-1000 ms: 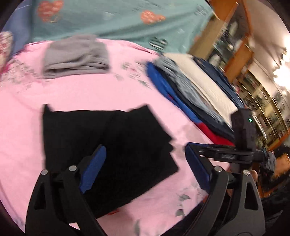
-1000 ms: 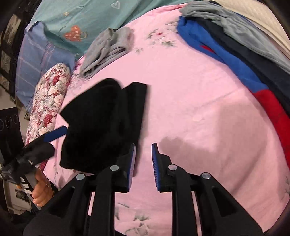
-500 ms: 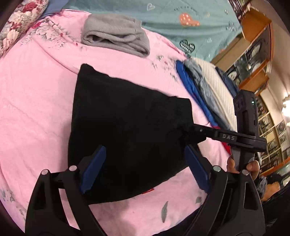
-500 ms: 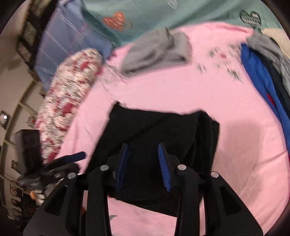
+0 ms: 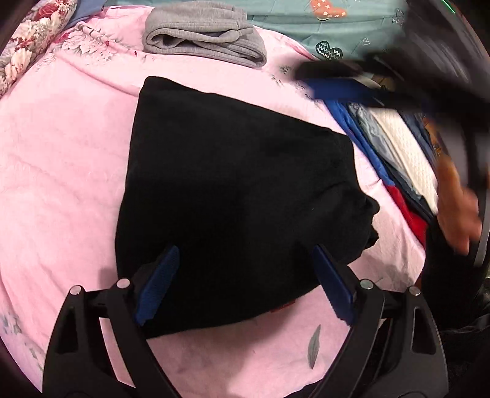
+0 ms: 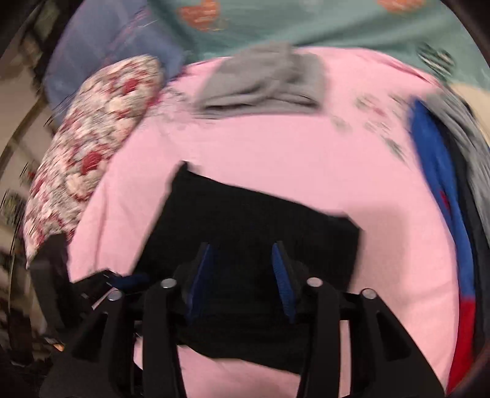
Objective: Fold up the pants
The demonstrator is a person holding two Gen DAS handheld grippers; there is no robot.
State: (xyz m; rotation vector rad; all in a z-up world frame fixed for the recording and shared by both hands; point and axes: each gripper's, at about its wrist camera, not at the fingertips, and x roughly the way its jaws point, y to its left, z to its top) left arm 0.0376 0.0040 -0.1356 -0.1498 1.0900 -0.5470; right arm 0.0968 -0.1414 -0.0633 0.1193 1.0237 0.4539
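The black pants (image 5: 232, 196) lie folded into a compact block on the pink bedsheet (image 5: 61, 171). They also show in the right wrist view (image 6: 251, 232), blurred. My left gripper (image 5: 245, 260) is open and empty, its blue pads just above the near edge of the pants. My right gripper (image 6: 242, 260) is open and empty over the near part of the pants. It also shows blurred at the upper right of the left wrist view (image 5: 346, 82). The left gripper shows at the lower left of the right wrist view (image 6: 101, 281).
Folded grey pants (image 5: 202, 30) lie at the far side of the bed. A stack of blue, grey, white and red clothes (image 5: 395, 153) lies at the right. A floral pillow (image 6: 88, 137) is at the left. A teal blanket (image 6: 306, 21) lies behind.
The right gripper let go of the pants, opened and rose above them, now swinging fast. The pants settled into a folded block. The left gripper stayed open over the near edge.
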